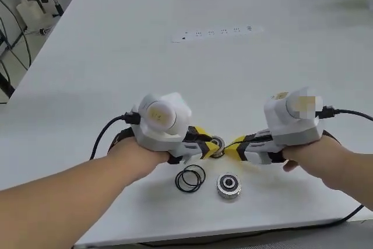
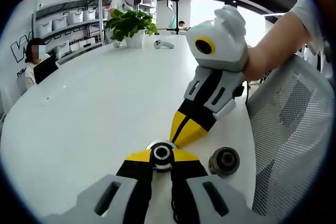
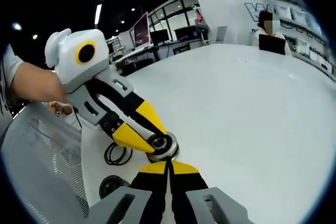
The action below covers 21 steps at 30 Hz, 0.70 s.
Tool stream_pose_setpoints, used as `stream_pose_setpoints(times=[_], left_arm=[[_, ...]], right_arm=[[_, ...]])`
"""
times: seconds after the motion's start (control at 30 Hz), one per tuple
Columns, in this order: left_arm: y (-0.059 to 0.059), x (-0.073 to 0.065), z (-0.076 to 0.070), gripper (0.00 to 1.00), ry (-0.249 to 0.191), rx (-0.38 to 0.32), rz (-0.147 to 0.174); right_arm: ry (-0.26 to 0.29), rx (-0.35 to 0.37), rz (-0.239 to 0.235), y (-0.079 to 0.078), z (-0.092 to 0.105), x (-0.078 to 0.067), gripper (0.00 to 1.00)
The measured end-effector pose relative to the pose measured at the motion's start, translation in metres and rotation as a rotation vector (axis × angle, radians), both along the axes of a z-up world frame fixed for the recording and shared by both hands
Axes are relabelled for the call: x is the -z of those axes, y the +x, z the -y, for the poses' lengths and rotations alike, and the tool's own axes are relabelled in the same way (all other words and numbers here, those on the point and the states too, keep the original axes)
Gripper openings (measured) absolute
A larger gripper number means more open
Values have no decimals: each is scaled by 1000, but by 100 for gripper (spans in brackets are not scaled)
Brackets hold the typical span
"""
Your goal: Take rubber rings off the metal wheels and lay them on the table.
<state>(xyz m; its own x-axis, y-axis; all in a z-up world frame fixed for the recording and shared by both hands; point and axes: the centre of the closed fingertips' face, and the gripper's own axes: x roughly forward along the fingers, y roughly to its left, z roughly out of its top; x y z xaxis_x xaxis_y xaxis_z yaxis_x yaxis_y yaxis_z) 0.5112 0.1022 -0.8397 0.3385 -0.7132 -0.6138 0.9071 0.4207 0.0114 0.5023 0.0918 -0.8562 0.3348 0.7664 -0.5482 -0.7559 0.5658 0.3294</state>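
White table (image 1: 116, 86), long and mostly bare. Socket strip (image 1: 213, 32) set in further up, potted plant (image 2: 131, 23) at the far end. Work sits at the near edge.

Left gripper (image 2: 160, 159): fingers (image 2: 137, 157) closed on the held wheel (image 2: 161, 150), one yellow tip on each side. Whether the wheel rests on the table or hangs just above it, cannot tell. Right gripper (image 3: 168, 168): jaws pressed together, tip touching the wheel's rim from the opposite side. Dark band round that rim, likely a ring not yet off. Whether it is nipped between the right jaws, cannot tell.

Outward: loose rings (image 1: 190, 178) lie flat and overlapping on the near side, just beside the grippers. Second wheel (image 1: 228, 184) next to them, apart from both grippers.

Handling, as judged: the wheel is small, dense, hard and smooth, and wants a firm clamp or it will twist. Rings are thin, soft, stretchy and very light. Best caught at the outer edge where the rubber stands proud, then rolled off sideways. May snap back or spring away once free.
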Motion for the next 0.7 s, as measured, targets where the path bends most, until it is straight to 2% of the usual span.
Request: stream_pose_setpoints(times=[0.13, 0.23, 0.3, 0.37, 0.7], left_arm=[[0, 0, 0, 7, 0, -9, -1], [0, 0, 0, 7, 0, -8, -1], [0, 0, 0, 7, 1, -9, -2], [0, 0, 0, 7, 5, -9, -1], [1, 0, 0, 7, 5, -14, 1]], right_arm=[[30, 43, -23, 6, 7, -4, 0], [80, 87, -47, 7, 8, -9, 0], [96, 89, -45, 7, 7, -11, 0], [123, 109, -62, 7, 5, -14, 0], [156, 110, -70, 5, 2, -18, 0]])
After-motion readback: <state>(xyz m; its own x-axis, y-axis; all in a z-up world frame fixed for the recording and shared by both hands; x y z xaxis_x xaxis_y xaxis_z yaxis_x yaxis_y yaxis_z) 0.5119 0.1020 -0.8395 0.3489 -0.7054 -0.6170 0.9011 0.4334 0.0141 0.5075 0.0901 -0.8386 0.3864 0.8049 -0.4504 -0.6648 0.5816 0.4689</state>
